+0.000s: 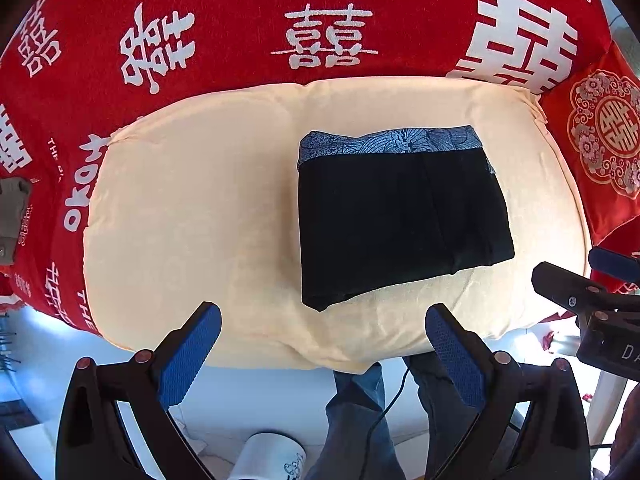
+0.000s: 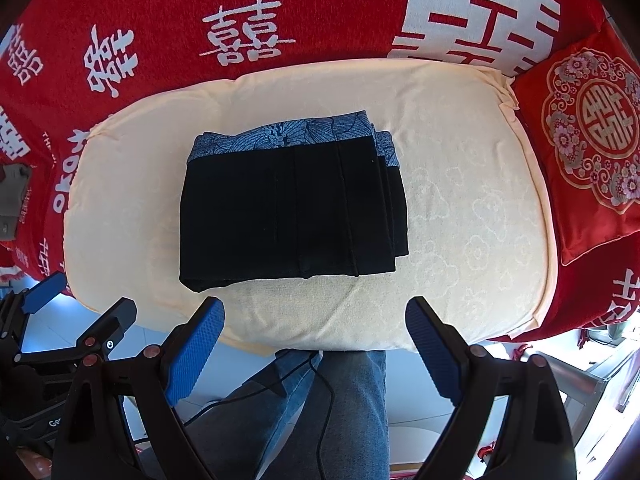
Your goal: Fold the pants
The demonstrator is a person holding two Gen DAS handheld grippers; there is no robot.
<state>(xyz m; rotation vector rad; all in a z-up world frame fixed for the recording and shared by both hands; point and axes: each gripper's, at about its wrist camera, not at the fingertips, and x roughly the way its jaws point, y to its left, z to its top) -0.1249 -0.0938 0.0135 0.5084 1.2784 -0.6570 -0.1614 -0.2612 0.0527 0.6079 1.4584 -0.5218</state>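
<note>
Cream cushion (image 2: 460,200); pants' (image 2: 292,208) stacked edges rightward.

Left gripper (image 1: 322,330) has its jaws spread wide, gripping nothing; right gripper (image 2: 314,322) likewise gapes empty; the two hover side by side, level.

Folded black pants (image 2: 292,208) lie on a cream cushion (image 2: 460,216).
</note>
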